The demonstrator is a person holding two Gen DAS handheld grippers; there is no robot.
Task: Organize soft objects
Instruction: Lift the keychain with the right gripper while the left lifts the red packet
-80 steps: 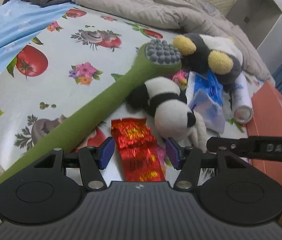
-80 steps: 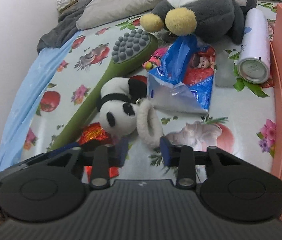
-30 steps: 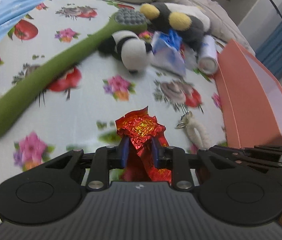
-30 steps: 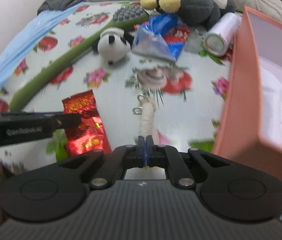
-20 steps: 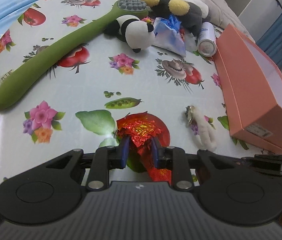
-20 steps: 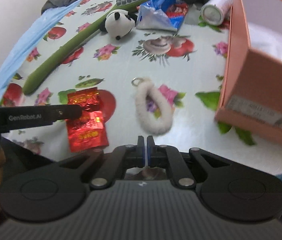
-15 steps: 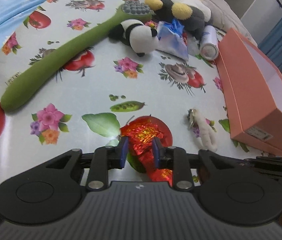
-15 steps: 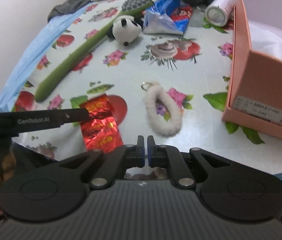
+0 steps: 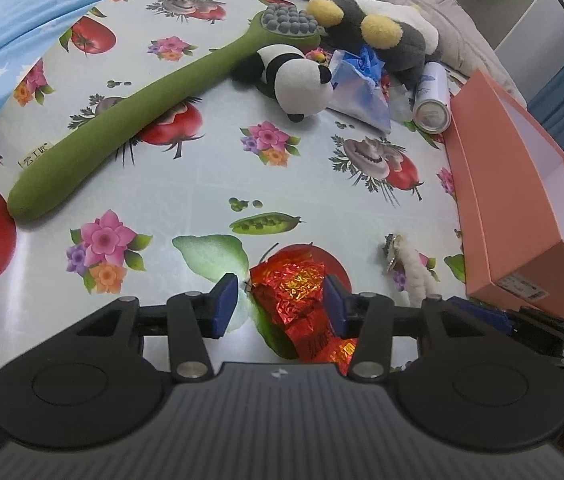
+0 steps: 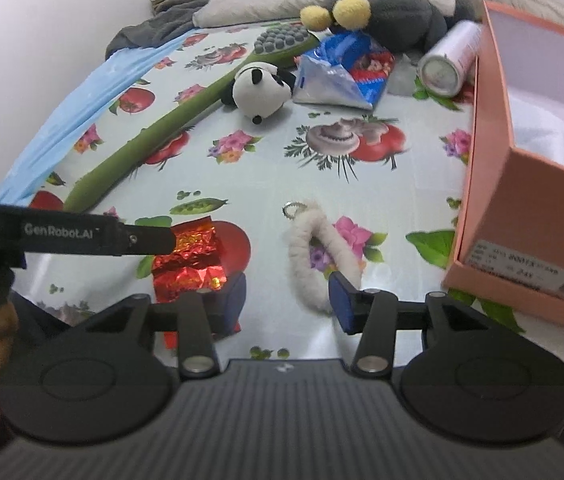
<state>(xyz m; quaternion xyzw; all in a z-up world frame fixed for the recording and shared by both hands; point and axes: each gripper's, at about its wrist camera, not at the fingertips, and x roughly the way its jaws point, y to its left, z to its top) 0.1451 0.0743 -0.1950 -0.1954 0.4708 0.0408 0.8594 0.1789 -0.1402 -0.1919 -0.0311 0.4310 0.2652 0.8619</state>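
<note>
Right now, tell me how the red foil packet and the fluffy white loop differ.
The red foil packet is shiny, crinkled and flat; the fluffy white loop is matte, woolly and ring-shaped with a metal keyring at its far end. The packet lies between the open left tongs; the loop lies before the open right tongs. Both rest on the fruit-print cloth, unheld.

Left gripper (image 9: 280,304) jaws just opening, pads off the red foil packet (image 9: 297,292) lying between them on the tablecloth (image 9: 202,184). White fuzzy loop (image 9: 413,276) right of packet, beside orange box (image 9: 521,200). Panda plush (image 9: 297,80) far beyond packet, touching green massager (image 9: 142,108).
</note>
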